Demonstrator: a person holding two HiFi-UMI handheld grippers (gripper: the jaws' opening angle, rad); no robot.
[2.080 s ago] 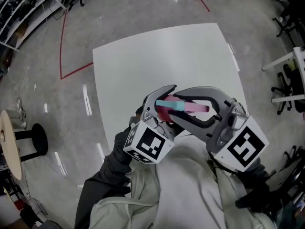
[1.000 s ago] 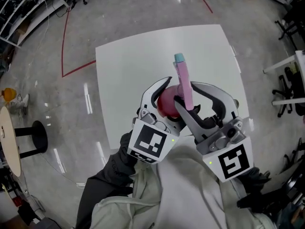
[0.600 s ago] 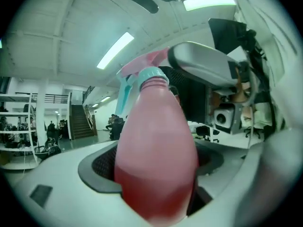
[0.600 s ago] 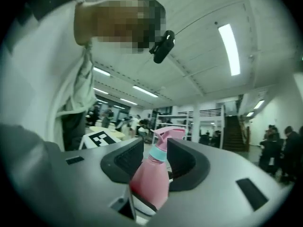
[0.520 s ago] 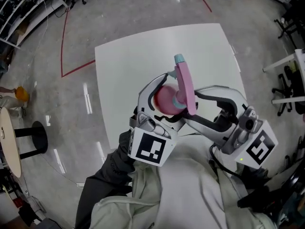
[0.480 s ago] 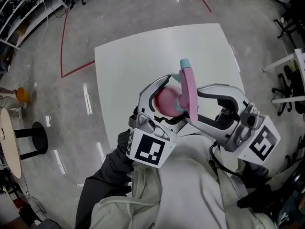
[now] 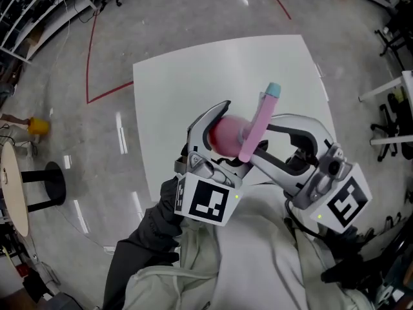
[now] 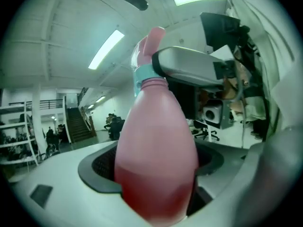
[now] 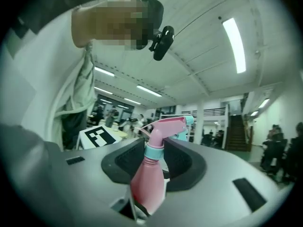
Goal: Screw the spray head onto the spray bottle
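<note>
- Bottle (image 7: 226, 134): pink, held in the air over the white table (image 7: 193, 70), close in front of the person's chest. It touches no surface.
- Left gripper (image 7: 219, 137): clenched round the bottle's fat lower body. The left gripper view shows both pads pressed into its sides.
- Right gripper (image 7: 258, 144): jaws set either side of the teal collar (image 9: 154, 151) at the base of the spray head (image 7: 258, 124). They have just been closing a little and now grip it.
- Spray head: sits on the bottle neck with no gap visible at the collar. How far the thread has run I cannot tell.
- Nozzle tip (image 7: 273, 90): points away from the person, up and to the right in the head view.
- Key relation: the 2 grippers meet nose to nose. The bottle's long axis runs across both sets of jaws, body in the left and neck in the right.
- Judgement: any further tightening must turn about that axis. The right hand is the one at the collar and would do the twisting, while the left holds the body against it.
- Risk: a tilted collar could cross-thread.
</note>
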